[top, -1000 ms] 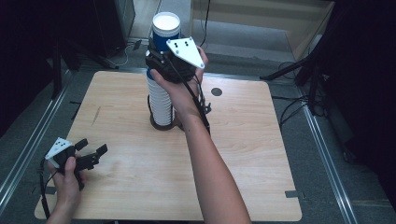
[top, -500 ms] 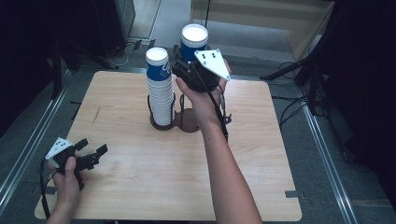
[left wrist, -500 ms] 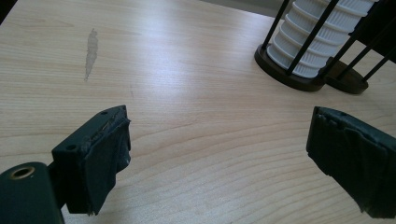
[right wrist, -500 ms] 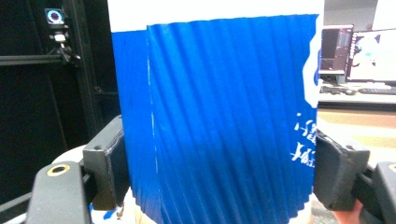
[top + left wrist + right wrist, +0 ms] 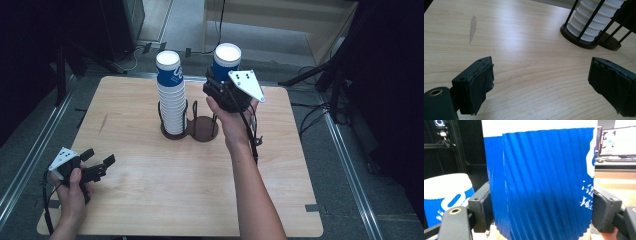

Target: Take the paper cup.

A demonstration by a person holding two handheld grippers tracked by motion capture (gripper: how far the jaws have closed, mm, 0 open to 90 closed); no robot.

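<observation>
A tall stack of upturned blue-and-white paper cups (image 5: 171, 100) stands in the left ring of a black wire holder (image 5: 202, 131) at the table's far middle. My right gripper (image 5: 220, 79) is shut on a single blue cup (image 5: 226, 61), held bottom up, above and slightly behind the holder's bare right ring. In the right gripper view both pads press the ribbed blue cup (image 5: 541, 182), and the stack's top cup (image 5: 449, 195) shows at the left. My left gripper (image 5: 98, 163) rests low near the table's front left, open, with nothing between its jaws (image 5: 541, 85). The stack (image 5: 596, 20) lies ahead of it.
The wooden table (image 5: 150, 200) has bare room in the middle and front. A faint scuff mark (image 5: 472, 27) lies on the left of the tabletop. Cables and metal rails run on the floor around the table. A lit monitor (image 5: 616, 142) stands far behind.
My right hand has carried the single cup from above the stack to the right and a little down, over the holder's right ring. The left gripper has stayed put.
</observation>
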